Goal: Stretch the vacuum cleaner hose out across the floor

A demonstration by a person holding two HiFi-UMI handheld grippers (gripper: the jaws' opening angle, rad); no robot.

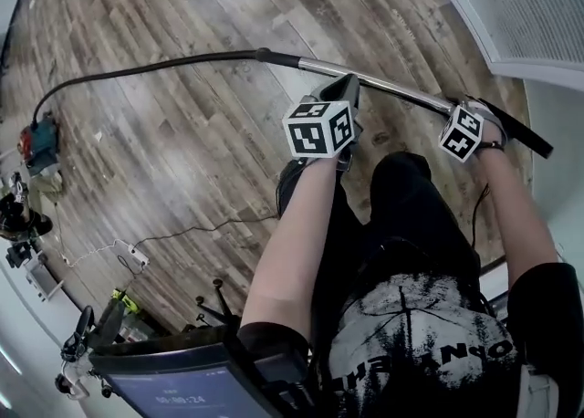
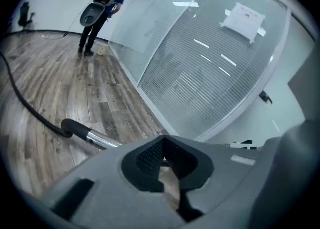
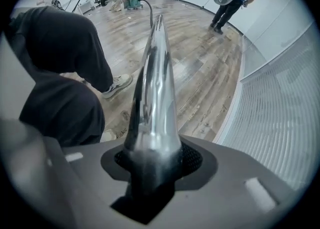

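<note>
The vacuum cleaner point(image 1: 38, 142) stands on the wood floor at the far left. Its black hose point(image 1: 137, 67) arcs across the floor and joins a chrome tube point(image 1: 392, 88), which ends in a dark piece at the right. My right gripper point(image 1: 474, 108) is shut on that tube near its right end; in the right gripper view the tube point(image 3: 155, 83) runs straight out from between the jaws point(image 3: 152, 160). My left gripper point(image 1: 345, 88) is beside the tube's middle. Its jaws point(image 2: 162, 160) are shut with nothing between them, and the tube point(image 2: 97, 139) passes behind them, with the hose point(image 2: 25, 105) beyond.
A curved glass wall with blinds point(image 1: 511, 5) borders the floor on the right. Another person with a backpack machine point(image 2: 100, 13) stands farther along that wall. A thin cable point(image 1: 182, 234) and assorted gear point(image 1: 27, 215) lie at the lower left. My own legs point(image 3: 60, 73) are close to the tube.
</note>
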